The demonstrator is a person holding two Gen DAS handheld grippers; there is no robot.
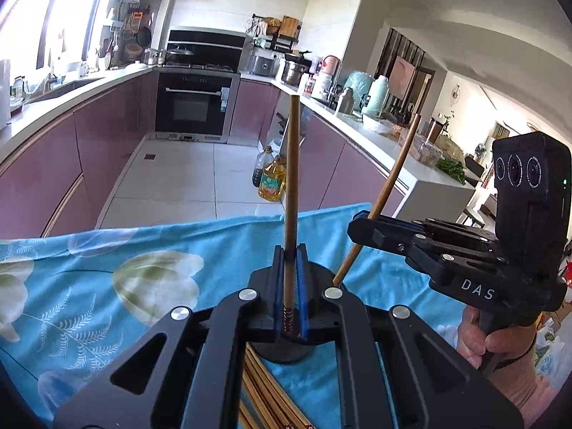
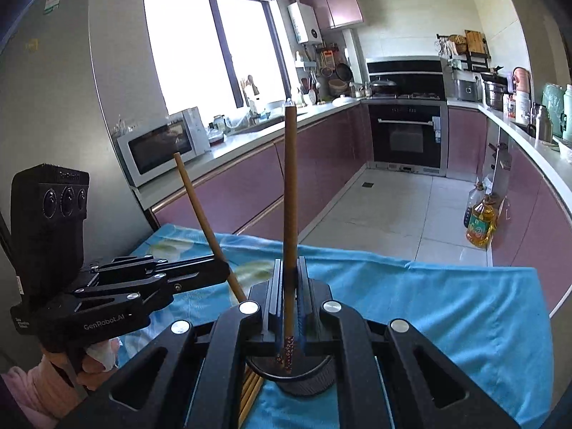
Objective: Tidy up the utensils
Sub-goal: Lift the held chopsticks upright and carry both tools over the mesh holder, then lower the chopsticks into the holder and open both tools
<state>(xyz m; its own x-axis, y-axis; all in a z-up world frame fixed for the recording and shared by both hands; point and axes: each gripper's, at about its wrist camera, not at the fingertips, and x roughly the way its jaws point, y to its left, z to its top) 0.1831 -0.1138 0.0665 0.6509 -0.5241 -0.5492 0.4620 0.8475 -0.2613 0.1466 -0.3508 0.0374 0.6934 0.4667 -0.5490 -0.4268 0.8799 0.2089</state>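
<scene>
Both grippers, left gripper [image 1: 289,254] and right gripper [image 2: 287,264], are clamped on one upright chopstick [image 1: 292,178] each above the black holder [image 2: 304,379]; I judge next lowering them in.

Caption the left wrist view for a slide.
Both grippers, left gripper and right gripper, each clamp a chopstick above a black holder.

Loose chopsticks [image 1: 264,393] run off the bottom edge; black holder [image 2: 304,379] mostly hidden

Chopstick bundle [image 1: 264,386] on tablecloth [image 1: 107,286], just beside round holder [image 1: 286,352].
</scene>
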